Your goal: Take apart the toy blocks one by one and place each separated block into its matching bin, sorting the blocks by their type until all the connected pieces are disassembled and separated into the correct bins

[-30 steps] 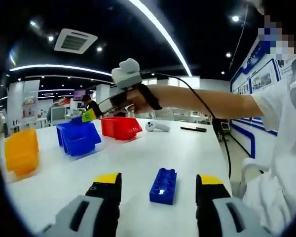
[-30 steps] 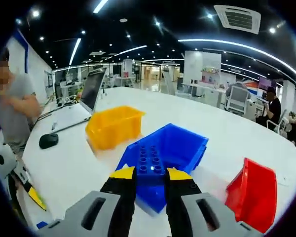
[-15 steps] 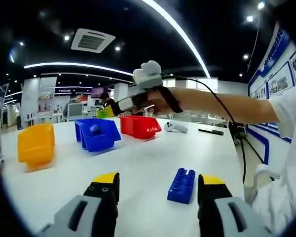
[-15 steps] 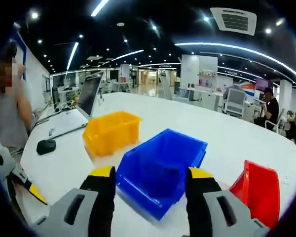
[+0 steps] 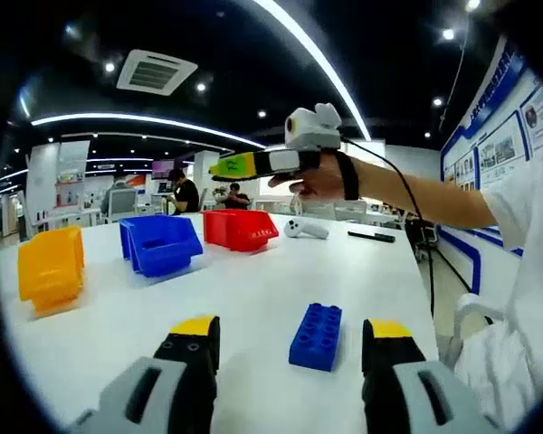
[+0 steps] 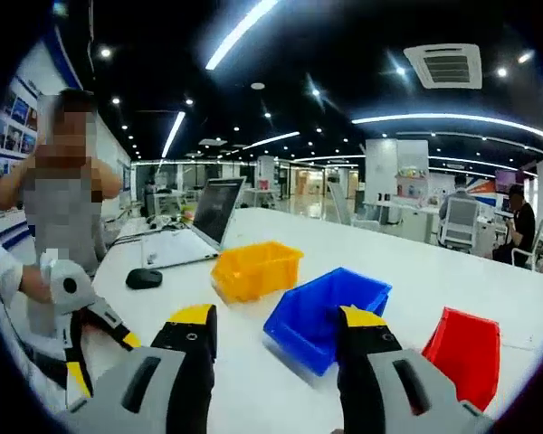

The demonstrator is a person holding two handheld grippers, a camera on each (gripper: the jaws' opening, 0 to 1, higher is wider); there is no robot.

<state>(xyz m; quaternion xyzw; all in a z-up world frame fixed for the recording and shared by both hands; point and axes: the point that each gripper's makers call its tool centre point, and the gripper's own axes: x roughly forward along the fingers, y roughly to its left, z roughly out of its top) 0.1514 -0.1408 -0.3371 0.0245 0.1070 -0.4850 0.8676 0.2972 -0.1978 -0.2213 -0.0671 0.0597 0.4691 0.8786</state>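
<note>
Nearest us, our left claw (image 5: 290,348) stands spread and empty, with the blue block (image 5: 316,336) lying on the white bench (image 5: 244,298) between its jaws, toward two o'clock. We judge it light, rigid and slick plastic, best pinched across its flat long sides below the studs. Our right claw (image 6: 276,330) is spread and empty too. Farther off at eleven o'clock sits the blue bin (image 5: 158,244), with the yellow bin (image 5: 47,277) and red bin (image 5: 241,229) beside it.

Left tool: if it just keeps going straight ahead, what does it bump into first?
Probably the blue block. It lies on the white table just ahead, between the left tool's open jaws, nearer the right one. Depth is hard to judge, so the tool might pass above it.
</note>
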